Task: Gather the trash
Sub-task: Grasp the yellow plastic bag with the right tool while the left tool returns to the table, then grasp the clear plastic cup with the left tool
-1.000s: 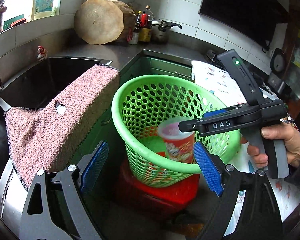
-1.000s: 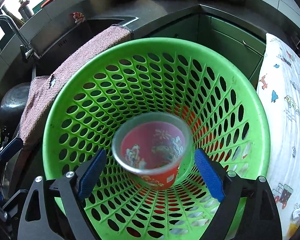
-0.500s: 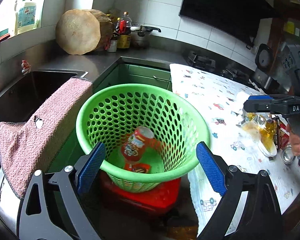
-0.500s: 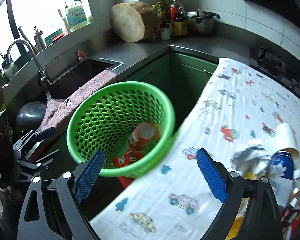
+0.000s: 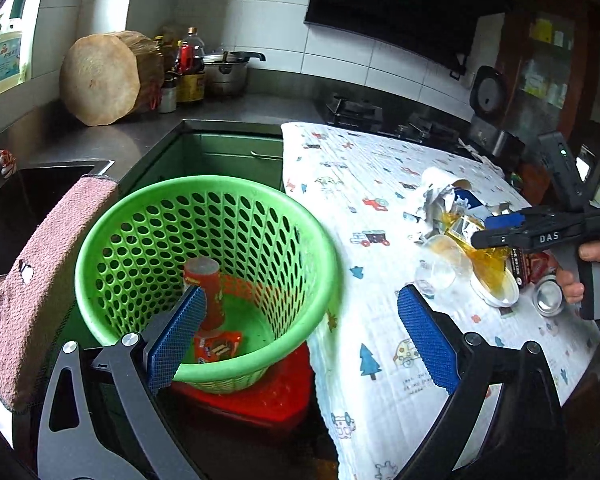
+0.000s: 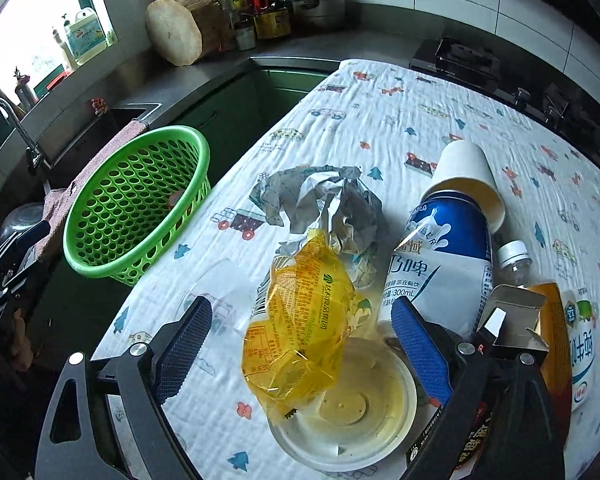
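Right gripper (image 6: 300, 348) left the basket (image 6: 100, 256); closing jaws now straddle yellow wrapper (image 6: 300, 320).

One green basket (image 5: 204, 200), one red cup (image 5: 208, 292), one yellow wrapper (image 6: 300, 320), one blue can (image 6: 444, 256).

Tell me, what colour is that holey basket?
Bright green basket; clearest in the left wrist view.

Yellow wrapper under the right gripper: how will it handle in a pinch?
The yellow wrapper looks like thin crinkled film, so probably floppy and very light. Its glossy surface may slip. It overlaps the white lid, which might shift with it.
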Tool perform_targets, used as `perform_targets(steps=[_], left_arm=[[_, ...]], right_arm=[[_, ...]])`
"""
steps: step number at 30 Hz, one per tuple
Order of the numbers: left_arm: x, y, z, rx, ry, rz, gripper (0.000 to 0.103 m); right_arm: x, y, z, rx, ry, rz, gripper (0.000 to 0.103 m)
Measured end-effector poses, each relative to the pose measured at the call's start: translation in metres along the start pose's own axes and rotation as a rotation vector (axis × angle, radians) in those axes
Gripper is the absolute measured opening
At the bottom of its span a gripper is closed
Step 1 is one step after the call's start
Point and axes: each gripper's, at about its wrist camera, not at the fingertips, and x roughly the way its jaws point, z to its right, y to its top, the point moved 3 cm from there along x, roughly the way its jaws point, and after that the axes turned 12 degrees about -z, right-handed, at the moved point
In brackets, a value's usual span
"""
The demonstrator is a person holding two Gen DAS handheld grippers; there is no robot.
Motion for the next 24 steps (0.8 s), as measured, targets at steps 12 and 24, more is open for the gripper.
perform_targets(steps=[12, 24], left_arm=[[0.037, 0.010, 0.052, 0.135, -0.086, -0.075, 0.095], [0.068, 0.017, 0.108, 0.248, -0.180, -0.139, 0.095]], right_arm=[[0.010, 0.001, 0.008, 0.038, 0.117, -0.041, 0.060], [-0.013, -0.013, 0.007, 0.032, 0.130, 0.016, 0.047]])
